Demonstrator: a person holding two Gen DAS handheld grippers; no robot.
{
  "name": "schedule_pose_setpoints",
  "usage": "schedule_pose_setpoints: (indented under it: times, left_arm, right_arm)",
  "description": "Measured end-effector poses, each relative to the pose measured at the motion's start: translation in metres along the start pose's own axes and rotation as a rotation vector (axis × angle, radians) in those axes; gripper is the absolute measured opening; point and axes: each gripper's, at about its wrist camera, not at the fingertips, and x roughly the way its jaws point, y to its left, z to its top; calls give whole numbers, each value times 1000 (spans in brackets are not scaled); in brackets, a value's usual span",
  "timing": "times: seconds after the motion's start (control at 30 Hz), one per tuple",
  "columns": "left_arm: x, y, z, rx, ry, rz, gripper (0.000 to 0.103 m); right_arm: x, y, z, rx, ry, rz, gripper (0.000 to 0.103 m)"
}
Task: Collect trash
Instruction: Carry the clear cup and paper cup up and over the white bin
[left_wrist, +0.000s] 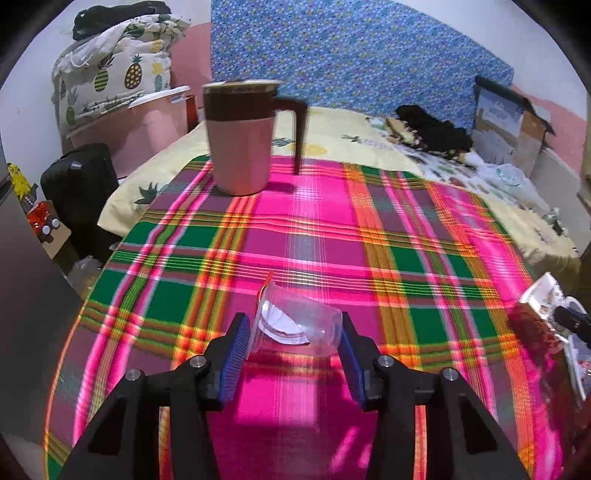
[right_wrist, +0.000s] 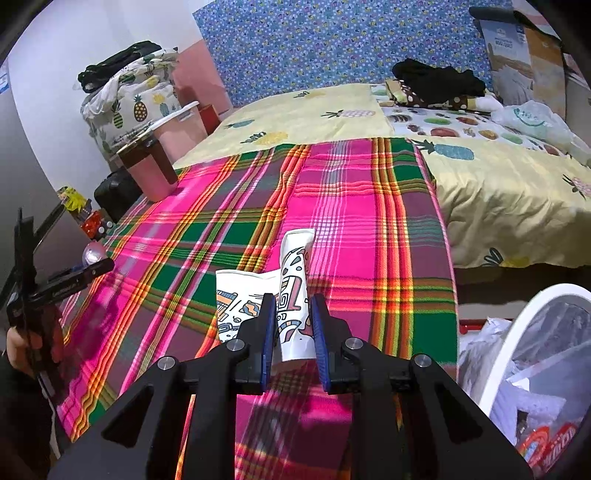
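The left tool (left_wrist: 293, 334) has its blue-padded fingers (left_wrist: 236, 345) on either side of a clear plastic cup (left_wrist: 295, 321) that lies on its side over the plaid cloth (left_wrist: 332, 236). The pads sit right at the cup's two ends, the rim toward the left pad and the base against the right one; the fingers appear clenched on it, though the contact at the rim side is hard to judge. A white scrap shows inside the cup.

The right tool (right_wrist: 293, 321) grips a crushed paper cup (right_wrist: 291, 291) (white, printed with colourful doodles) between its narrowly set fingers, one flattened part standing up beyond the fingertips and another flap spreading to the left. It is held above the near part of the plaid cloth, which covers the near end of the bed (right_wrist: 498, 192).

At the far left of the cloth stands a pink jug (left_wrist: 240, 136) with a dark brown top and handle, upright. In the right wrist view a white-rimmed bin (right_wrist: 517, 354) sits at the near right, off the edge of the bed, lined with a bag and holding wrappers. On the far side of the bed lie dark clothes (right_wrist: 439, 79) and a cardboard box (right_wrist: 524, 55). The left tool also shows at the left edge of the right wrist view.
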Motion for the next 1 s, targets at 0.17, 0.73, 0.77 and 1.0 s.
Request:
schedule_pose_setpoints:
  times: [0.17, 0.73, 0.77, 1.0]
  left_arm:
    - [-24, -32, -12, 21, -17, -72, 48]
    - [-80, -137, -48, 111, -35, -222, 48]
    - [-83, -142, -50, 115, -35, -229, 48]
    - [-93, -173, -59, 149, -29, -267, 48]
  right_arm:
    - [-16, -2, -7, 12, -21, -4, 20]
    - [-65, -17, -33, 48, -78, -46, 20]
    - [-67, -18, -34, 50, -80, -49, 20]
    - [-80, -25, -43, 67, -98, -67, 20]
